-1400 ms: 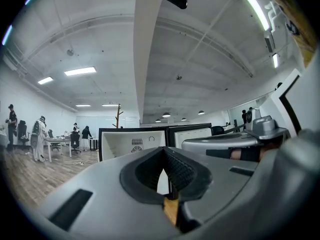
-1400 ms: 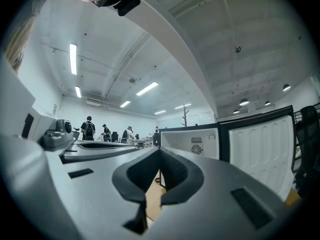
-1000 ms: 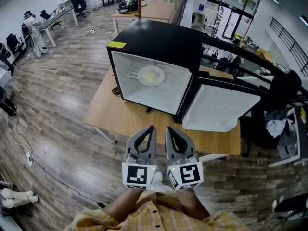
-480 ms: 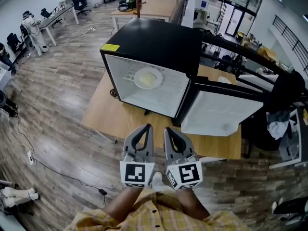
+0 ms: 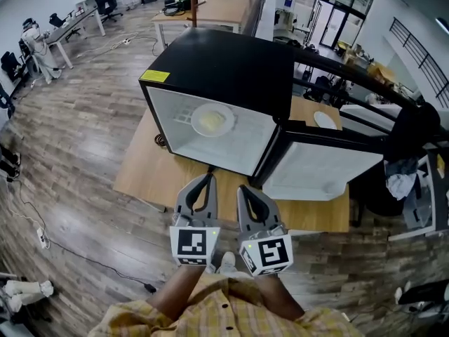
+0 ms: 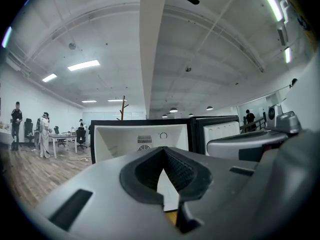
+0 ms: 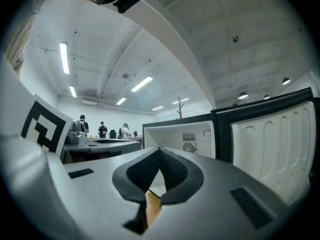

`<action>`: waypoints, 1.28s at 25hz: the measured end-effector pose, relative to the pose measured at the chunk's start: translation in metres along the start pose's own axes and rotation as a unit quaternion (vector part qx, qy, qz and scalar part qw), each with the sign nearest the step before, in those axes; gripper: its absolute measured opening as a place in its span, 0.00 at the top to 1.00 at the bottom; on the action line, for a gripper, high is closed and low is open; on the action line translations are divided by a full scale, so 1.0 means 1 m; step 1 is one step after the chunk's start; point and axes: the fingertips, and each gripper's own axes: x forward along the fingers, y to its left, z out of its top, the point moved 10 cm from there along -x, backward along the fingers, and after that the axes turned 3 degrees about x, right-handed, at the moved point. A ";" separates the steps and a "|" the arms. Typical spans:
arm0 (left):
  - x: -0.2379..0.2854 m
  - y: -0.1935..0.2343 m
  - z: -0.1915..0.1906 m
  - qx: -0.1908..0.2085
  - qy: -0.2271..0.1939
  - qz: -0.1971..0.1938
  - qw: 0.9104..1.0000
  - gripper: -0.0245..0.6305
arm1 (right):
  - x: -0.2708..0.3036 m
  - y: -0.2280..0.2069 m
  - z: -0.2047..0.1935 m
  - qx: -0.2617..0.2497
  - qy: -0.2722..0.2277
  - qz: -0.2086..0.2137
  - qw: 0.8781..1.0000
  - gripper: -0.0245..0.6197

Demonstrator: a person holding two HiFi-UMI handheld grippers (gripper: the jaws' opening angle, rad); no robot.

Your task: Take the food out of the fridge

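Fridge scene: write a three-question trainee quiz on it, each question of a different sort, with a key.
1. True or false: the door of the fridge stands open.
2. The plate of food is: A) inside the fridge, B) on the floor, C) between a gripper's jaws.
3. Fill in: the left gripper and the right gripper both have their jaws ____, holding nothing.
Key: 1 true; 2 A; 3 shut.
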 end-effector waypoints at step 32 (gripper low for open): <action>0.095 0.055 -0.078 -0.338 0.066 -0.042 0.938 0.82 | 0.049 -0.028 -0.007 0.000 0.014 -0.029 0.999 0.95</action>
